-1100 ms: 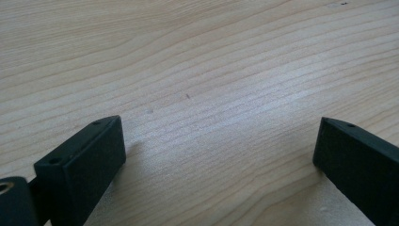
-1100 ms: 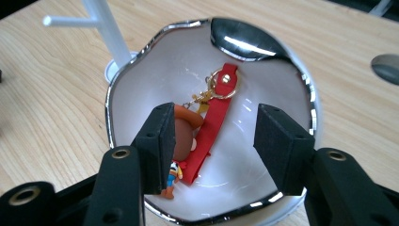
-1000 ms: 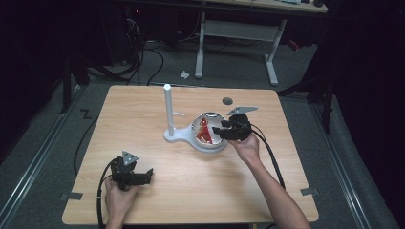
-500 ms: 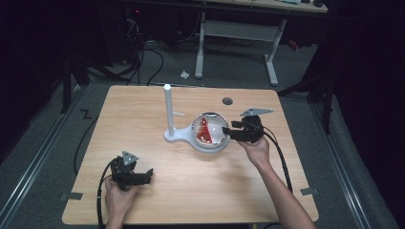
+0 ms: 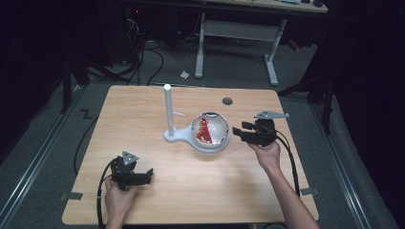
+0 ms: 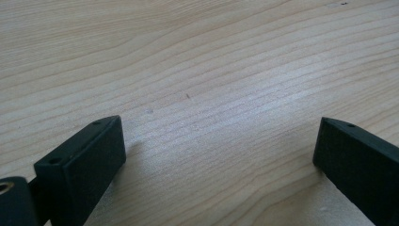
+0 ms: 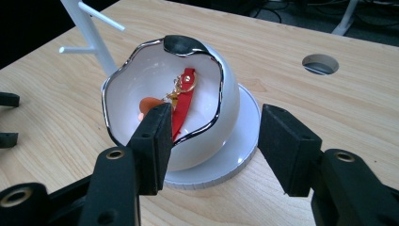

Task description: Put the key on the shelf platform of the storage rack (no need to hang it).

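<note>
Right gripper (image 5: 239,134): I hold it just right of the bowl, apart from it, jaws spread wide and pinching nothing. In the right gripper view (image 7: 214,141) the jaws frame the bowl's near side and the rim of the base under it.
Left gripper (image 5: 149,175): I rest it at the near left of the table, well apart from the bowl, jaws spread with bare wood between them. The left gripper view (image 6: 219,155) shows the same: two black jaws wide apart over the tabletop, nothing held.
White bowl (image 5: 217,130): it sits near the middle of the table, tilted so its wavy, dark-edged mouth faces my right gripper. In the right gripper view (image 7: 141,80) its inside is open to me.
Red ribbon with gold clasp (image 7: 184,96): it lies inside the bowl, running down toward the near lip; beside it is a small orange piece (image 7: 149,104) I cannot make out.
White stand (image 5: 168,109): an upright post with thin pegs rising just left of the bowl, joined to the round white base (image 7: 244,141) that the bowl rests on.
Table (image 5: 143,105): light wood, with a round cable hole (image 5: 227,101) at the far right.
</note>
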Action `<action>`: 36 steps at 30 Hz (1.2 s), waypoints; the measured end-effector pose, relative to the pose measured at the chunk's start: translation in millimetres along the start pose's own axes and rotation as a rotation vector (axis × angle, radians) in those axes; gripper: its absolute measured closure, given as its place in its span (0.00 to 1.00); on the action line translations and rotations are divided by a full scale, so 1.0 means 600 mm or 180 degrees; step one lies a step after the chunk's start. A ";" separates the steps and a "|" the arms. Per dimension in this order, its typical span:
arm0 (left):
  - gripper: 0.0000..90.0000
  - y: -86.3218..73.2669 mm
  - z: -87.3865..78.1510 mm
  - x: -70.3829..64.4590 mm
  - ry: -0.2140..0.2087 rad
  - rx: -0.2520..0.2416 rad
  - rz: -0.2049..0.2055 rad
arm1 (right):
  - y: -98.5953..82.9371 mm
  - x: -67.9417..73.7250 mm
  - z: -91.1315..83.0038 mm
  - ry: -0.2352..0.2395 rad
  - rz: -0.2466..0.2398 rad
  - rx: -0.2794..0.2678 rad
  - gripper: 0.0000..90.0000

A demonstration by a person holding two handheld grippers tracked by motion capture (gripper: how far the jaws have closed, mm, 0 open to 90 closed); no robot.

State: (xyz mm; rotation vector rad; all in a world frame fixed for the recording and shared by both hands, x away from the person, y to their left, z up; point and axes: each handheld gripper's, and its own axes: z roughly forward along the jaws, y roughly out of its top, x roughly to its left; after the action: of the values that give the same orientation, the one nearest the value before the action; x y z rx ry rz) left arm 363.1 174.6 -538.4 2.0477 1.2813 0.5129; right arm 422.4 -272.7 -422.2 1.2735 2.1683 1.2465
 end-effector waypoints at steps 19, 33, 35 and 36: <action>0.03 0.000 0.000 0.000 0.0001 -0.0001 0.0000 | -0.029 -0.018 -0.052 -0.0064 0.0176 -0.0135 0.51; 0.03 0.000 0.000 0.000 0.0001 0.0000 -0.0001 | -0.061 -0.029 -0.094 -0.0130 0.0280 -0.0259 0.51; 0.03 0.000 0.000 0.000 0.0001 -0.0003 -0.0005 | -0.066 -0.028 -0.099 -0.0131 0.0289 -0.0282 0.51; 0.03 0.000 0.000 0.000 0.0001 -0.0003 -0.0006 | -0.070 -0.027 -0.103 -0.0141 0.0292 -0.0282 0.51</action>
State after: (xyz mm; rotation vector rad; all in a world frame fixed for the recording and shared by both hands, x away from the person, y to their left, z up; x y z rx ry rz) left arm 363.1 174.5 -538.4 2.0456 1.2827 0.5130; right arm 368.8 -327.2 -423.7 1.3642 2.0215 1.3215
